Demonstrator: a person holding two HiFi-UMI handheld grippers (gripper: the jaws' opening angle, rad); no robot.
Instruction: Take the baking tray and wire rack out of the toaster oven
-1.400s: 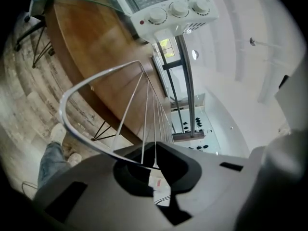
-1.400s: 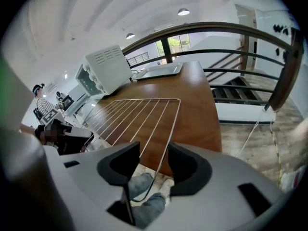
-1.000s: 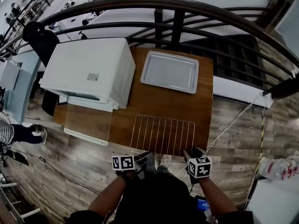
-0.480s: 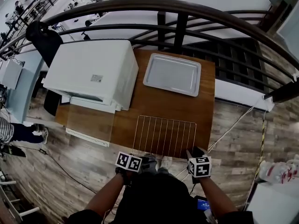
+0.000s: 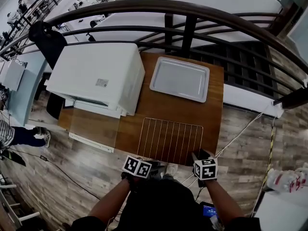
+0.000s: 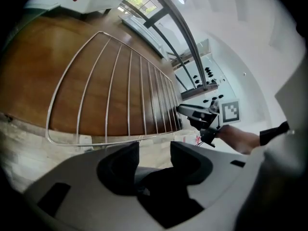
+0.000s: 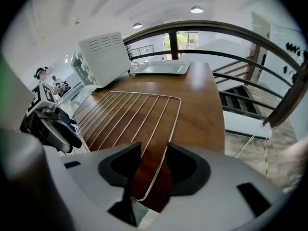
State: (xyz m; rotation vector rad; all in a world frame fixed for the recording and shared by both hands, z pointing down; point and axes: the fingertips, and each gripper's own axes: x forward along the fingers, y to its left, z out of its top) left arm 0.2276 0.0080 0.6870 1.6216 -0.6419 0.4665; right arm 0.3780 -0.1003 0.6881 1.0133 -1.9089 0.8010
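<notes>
Head view: the baking tray lies flat on the tabletop just beside the toaster oven, at its right side; the wire rack lies out from the oven's front corner, toward the person, so both look to be out already; the oven's glass door hangs open past the tabletop's edge; the left tool and right tool sit at the rack's near edge, but this view cannot settle how their jaws stand.

Left gripper view: the left tool's jaws stand apart with nothing between them, having just been closing a little; the rack's near wire runs just ahead of them, untouched; only here is it plain that this edge, the one farthest from the oven, juts past the tabletop over the floor; my worry is that a nudge from either tool could tip or slide the rack off.

Right gripper view: the right tool's jaws, which have just been closing slightly, are apart and not pressing, yet the rack's near corner wire lies in the gap, which neither other view reveals; if the tool is pulled back crookedly, a jaw could hook that wire and drag the rack away from the oven and over the edge; the tray, beside the oven, looks safe.
</notes>
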